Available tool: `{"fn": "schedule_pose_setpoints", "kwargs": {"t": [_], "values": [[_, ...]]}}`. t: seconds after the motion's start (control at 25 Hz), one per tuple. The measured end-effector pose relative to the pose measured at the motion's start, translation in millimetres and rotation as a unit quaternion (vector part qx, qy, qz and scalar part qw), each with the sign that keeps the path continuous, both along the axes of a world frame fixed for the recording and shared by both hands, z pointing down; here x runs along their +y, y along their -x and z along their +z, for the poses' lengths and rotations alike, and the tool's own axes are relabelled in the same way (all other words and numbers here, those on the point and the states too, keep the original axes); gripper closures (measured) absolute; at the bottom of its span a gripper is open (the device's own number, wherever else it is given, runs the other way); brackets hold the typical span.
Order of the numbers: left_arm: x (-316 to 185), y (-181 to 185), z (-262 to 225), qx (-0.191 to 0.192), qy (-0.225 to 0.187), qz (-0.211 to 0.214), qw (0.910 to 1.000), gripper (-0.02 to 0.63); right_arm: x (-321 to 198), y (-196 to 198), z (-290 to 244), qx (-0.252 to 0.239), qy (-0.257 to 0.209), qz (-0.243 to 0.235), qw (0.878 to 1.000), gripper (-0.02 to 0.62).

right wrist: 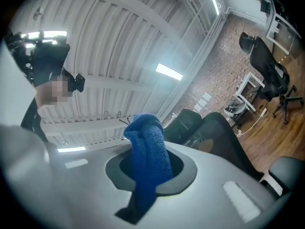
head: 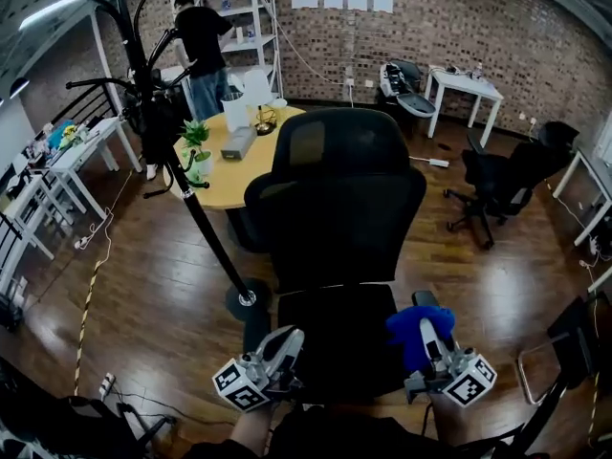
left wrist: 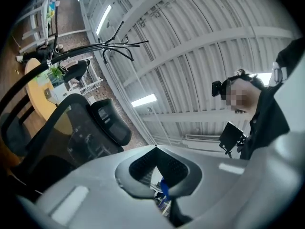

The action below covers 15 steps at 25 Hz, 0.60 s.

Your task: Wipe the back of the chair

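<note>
A black mesh office chair (head: 335,199) with a headrest stands right in front of me, its back toward me. My left gripper (head: 284,344) hovers low at the seat's left rear, shut with nothing between its jaws. In the left gripper view the chair's back (left wrist: 71,128) and headrest (left wrist: 112,120) lie beyond the closed jaw tips. My right gripper (head: 427,335) is at the seat's right rear, shut on a bunched blue cloth (head: 411,331). The cloth (right wrist: 150,156) sticks up between the jaws, and the chair (right wrist: 219,132) lies to its right, apart from it.
A black coat stand (head: 143,84) leans left of the chair, its base (head: 247,299) near the seat. Behind is a round yellow table (head: 225,185) with a plant. A person (head: 203,46) stands at shelves. Another black chair (head: 497,180) sits right; white desks (head: 57,161) left.
</note>
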State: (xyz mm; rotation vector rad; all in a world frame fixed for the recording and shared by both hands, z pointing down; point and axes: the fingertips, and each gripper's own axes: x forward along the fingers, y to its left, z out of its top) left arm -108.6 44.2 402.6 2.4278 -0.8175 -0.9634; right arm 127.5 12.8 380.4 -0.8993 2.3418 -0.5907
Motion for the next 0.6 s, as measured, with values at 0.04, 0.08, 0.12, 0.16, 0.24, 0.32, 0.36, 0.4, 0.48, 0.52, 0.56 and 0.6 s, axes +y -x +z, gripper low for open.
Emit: {"fn": "schedule_pose_setpoints", "kwargs": {"t": [0.04, 0.08, 0.12, 0.16, 0.24, 0.32, 0.36, 0.4, 0.48, 0.52, 0.56, 0.6], "values": [[-11, 6, 0, 0.003, -0.001, 0.005, 1.0000, 0.614, -10, 4, -5, 0.009, -0.007, 0.008, 1.000, 0.560], [-21, 11, 0, 0.006, -0.001, 0.009, 0.9999, 0.614, -20, 8, -8, 0.019, -0.013, 0.016, 1.000, 0.560], [-29, 16, 1, 0.009, 0.001, 0.010, 0.9999, 0.614, -29, 12, -11, 0.028, -0.016, 0.023, 0.999, 0.560], [-37, 20, 2, 0.013, 0.004, 0.011, 0.9998, 0.614, -39, 16, -12, 0.035, -0.016, 0.029, 0.999, 0.560], [-46, 23, 8, 0.022, 0.013, 0.015, 0.9996, 0.614, -59, 19, -16, 0.020, -0.001, 0.033, 0.999, 0.560], [-53, 20, 15, 0.026, 0.026, 0.019, 0.9991, 0.614, -81, 20, -30, -0.024, 0.007, 0.027, 0.999, 0.560], [-57, 19, 16, 0.028, 0.031, 0.018, 0.9990, 0.614, -94, 21, -42, -0.036, -0.001, 0.024, 0.999, 0.560], [-59, 17, 15, 0.029, 0.033, 0.015, 0.9989, 0.614, -107, 25, -57, -0.037, -0.016, 0.021, 0.999, 0.560], [-60, 16, 8, 0.030, 0.032, 0.007, 0.9990, 0.614, -137, 36, -88, -0.022, -0.058, 0.014, 0.998, 0.560], [-58, 16, 7, 0.027, 0.031, 0.003, 0.9991, 0.614, -153, 44, -102, -0.011, -0.079, 0.009, 0.997, 0.560], [-56, 17, 7, 0.022, 0.032, -0.002, 0.9992, 0.614, -170, 54, -112, -0.002, -0.095, 0.003, 0.995, 0.560], [-55, 21, 8, 0.016, 0.034, -0.010, 0.9992, 0.614, -190, 65, -119, 0.007, -0.104, -0.006, 0.995, 0.560]]}}
